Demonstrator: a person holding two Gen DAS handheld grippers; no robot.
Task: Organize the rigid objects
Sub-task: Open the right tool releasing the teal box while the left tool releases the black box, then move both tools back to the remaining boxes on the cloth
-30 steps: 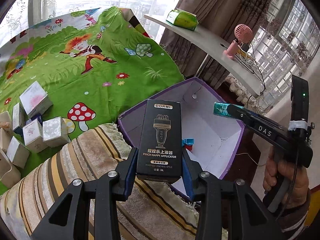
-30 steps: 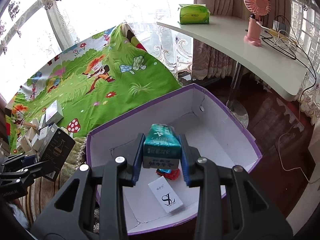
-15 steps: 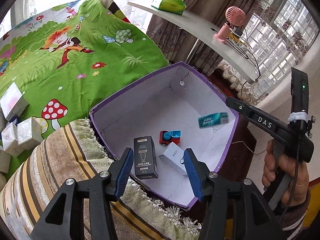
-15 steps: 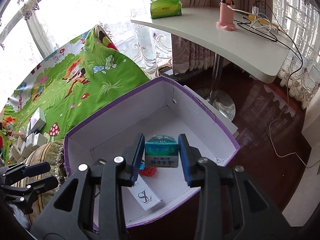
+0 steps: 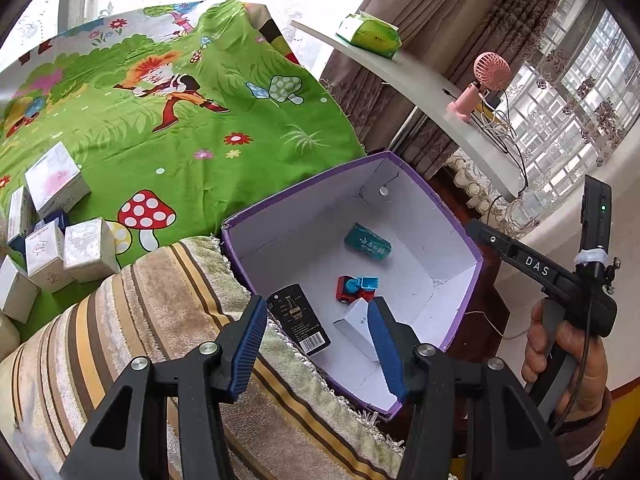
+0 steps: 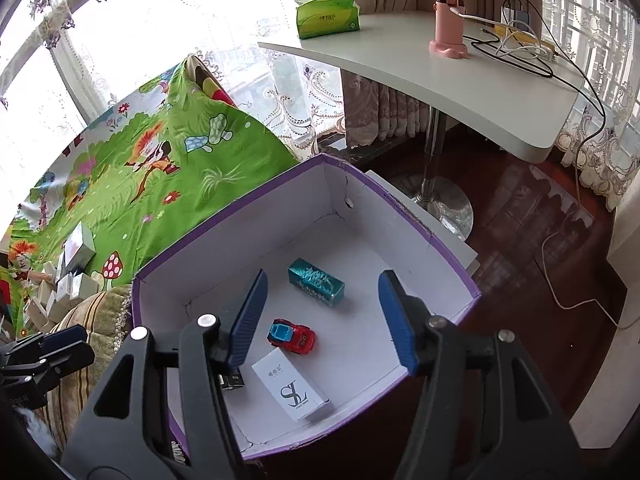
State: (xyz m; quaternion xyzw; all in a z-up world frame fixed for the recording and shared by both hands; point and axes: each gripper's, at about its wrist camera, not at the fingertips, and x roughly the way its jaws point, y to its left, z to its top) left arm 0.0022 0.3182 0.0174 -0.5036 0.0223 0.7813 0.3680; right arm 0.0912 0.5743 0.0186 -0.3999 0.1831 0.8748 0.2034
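Observation:
A purple cardboard box [image 5: 452,220] [image 6: 424,232] with a white inside stands open. In it lie a teal box [image 5: 368,242] [image 6: 316,286], a red and blue toy car [image 5: 356,289] [image 6: 292,336], a white box [image 5: 356,326] [image 6: 294,390] and a black box [image 5: 298,320], which leans on the near wall. My left gripper [image 5: 318,344] is open and empty above the box's near edge. My right gripper [image 6: 324,316] is open and empty above the box; it also shows in the left wrist view [image 5: 492,240].
Several small white boxes [image 5: 60,240] lie on a green cartoon sheet [image 5: 180,120] at the left. A striped towel [image 5: 120,340] lies beside the box. A white desk [image 6: 440,76] holds a green tissue pack [image 6: 328,20], a pink fan [image 6: 448,12] and cables.
One second ago each gripper held a box: left the black one, right the teal one. Both opened; both boxes now lie in the purple box.

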